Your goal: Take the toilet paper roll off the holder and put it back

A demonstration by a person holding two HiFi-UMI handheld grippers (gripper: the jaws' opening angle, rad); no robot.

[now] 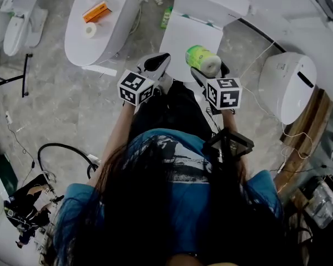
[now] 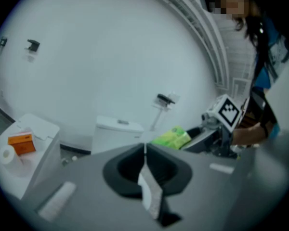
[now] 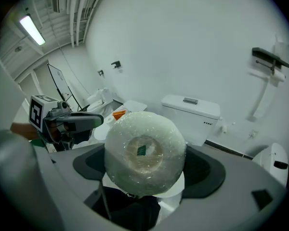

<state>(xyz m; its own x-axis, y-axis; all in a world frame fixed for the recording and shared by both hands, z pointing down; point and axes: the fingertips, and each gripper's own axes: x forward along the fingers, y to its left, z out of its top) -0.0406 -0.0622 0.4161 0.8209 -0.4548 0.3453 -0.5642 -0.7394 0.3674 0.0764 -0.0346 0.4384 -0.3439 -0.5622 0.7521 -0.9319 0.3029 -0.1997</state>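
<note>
My right gripper (image 1: 207,69) is shut on the toilet paper roll (image 1: 202,59), which has a green wrapper and is held up over the toilet. In the right gripper view the wrapped roll (image 3: 144,153) faces the camera end-on and hides the jaw tips. The holder (image 3: 268,58), a dark bar on the white wall, is up at the right with nothing on it. My left gripper (image 1: 160,61) hangs just left of the roll, shut and empty; its jaws meet in a line (image 2: 144,150). From there the roll (image 2: 172,138) shows below the holder (image 2: 164,99).
A white toilet (image 1: 191,40) stands straight ahead, its tank (image 3: 190,109) against the wall. A white unit (image 1: 102,37) at the left carries an orange box (image 1: 96,11) and a small roll (image 1: 90,30). Another toilet (image 1: 287,85) sits to the right. Cables lie on the floor.
</note>
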